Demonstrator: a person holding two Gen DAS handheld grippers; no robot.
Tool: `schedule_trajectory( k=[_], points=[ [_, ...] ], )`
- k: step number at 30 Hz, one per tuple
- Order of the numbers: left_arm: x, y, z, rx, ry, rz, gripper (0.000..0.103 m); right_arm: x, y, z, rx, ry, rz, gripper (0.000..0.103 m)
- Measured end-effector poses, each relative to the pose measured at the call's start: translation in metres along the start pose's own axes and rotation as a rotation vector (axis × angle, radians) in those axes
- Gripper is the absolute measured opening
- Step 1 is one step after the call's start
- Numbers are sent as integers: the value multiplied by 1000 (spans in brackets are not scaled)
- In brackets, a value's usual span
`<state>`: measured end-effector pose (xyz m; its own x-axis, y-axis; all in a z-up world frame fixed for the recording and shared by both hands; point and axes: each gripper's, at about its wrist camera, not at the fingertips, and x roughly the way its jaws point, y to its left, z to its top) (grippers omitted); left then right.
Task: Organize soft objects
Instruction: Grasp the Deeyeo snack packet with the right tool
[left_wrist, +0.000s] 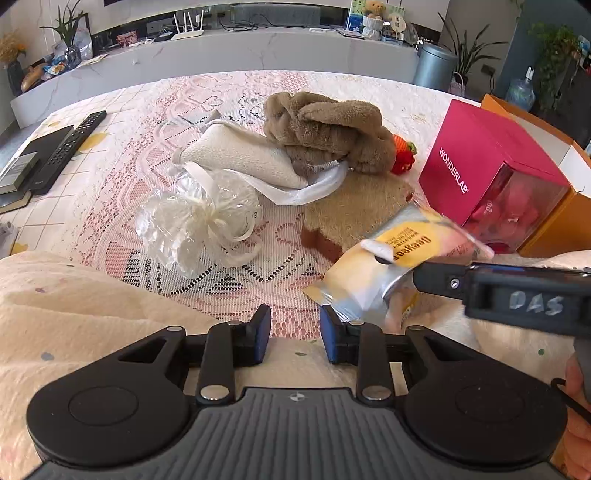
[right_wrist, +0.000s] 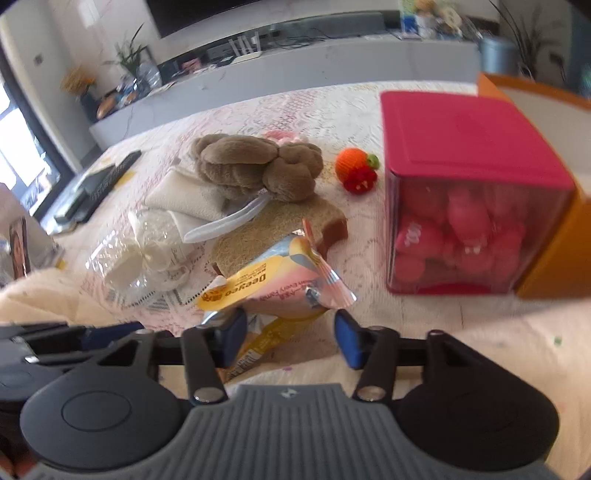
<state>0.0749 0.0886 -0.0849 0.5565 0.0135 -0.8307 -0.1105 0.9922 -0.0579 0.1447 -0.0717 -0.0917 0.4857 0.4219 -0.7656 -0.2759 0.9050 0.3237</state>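
Observation:
A yellow and pink snack packet (right_wrist: 273, 284) lies between the fingers of my right gripper (right_wrist: 291, 339), whose jaws stand open around it; it also shows in the left wrist view (left_wrist: 388, 266). My left gripper (left_wrist: 295, 328) is open and empty just left of the packet. Behind lie a brown plush toy (left_wrist: 325, 133), a white cloth pouch (left_wrist: 240, 158), a white ribbon bundle in clear wrap (left_wrist: 195, 221), a tan sponge (left_wrist: 354, 214) and a small orange and red knitted toy (right_wrist: 356, 171).
A pink WONDERLAB box (left_wrist: 491, 170) stands at the right, in front of an orange box (left_wrist: 554, 206). A remote (left_wrist: 70, 147) and books (left_wrist: 18, 170) lie at the far left. A cream blanket (left_wrist: 74, 314) covers the near edge.

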Motion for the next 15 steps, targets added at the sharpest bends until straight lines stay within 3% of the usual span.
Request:
schedule_trajectory(
  k=[4,6,15],
  points=[
    [1,-1,-1,7,4,2,33,-3,-9,-3,106,8,84,71],
    [2,-2,0,5,5,-3,33,0,-7,-3,116,18,98,80],
    [3,1,0,-15,-1,-9,32,19,3,-7,87,68,9,79]
  ],
)
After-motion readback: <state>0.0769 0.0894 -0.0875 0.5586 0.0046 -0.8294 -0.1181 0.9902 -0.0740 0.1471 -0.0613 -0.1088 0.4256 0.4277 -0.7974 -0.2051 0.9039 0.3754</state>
